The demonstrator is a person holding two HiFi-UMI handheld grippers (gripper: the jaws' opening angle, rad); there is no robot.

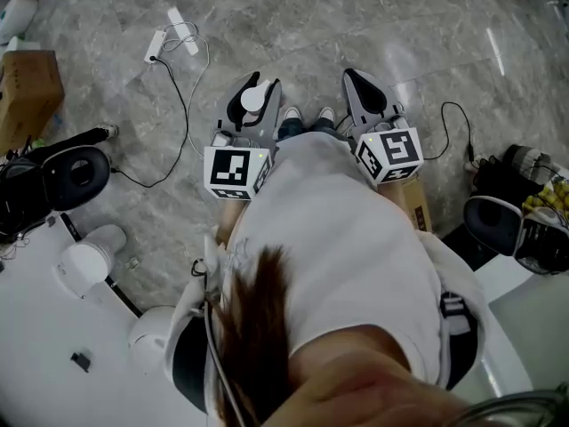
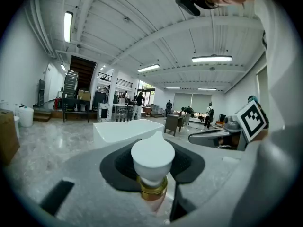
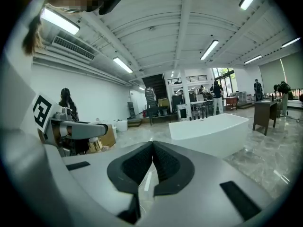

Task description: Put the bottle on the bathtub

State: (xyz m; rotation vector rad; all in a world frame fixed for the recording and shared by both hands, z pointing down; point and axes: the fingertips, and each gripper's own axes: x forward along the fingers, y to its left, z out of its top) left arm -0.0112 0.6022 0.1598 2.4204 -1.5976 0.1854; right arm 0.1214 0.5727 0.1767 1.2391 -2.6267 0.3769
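Note:
My left gripper (image 1: 253,85) is shut on a bottle (image 2: 152,161) with a round white cap and a gold collar, which stands up between the dark pads. The cap (image 1: 254,98) also shows from above in the head view. My right gripper (image 1: 358,80) is held level beside the left one, its jaws shut with nothing between them, the tips meeting (image 3: 152,144). A white freestanding bathtub (image 2: 124,129) stands on the marble floor some way ahead, also in the right gripper view (image 3: 211,128). Both grippers are well short of it.
A cardboard box (image 1: 27,92) sits at the left, with a power strip and cable (image 1: 171,41) on the floor ahead. White equipment (image 1: 84,261) lies at the lower left and shoes (image 1: 533,229) at the right. Beyond the tub are a dark table (image 2: 173,123) and several people (image 2: 138,103).

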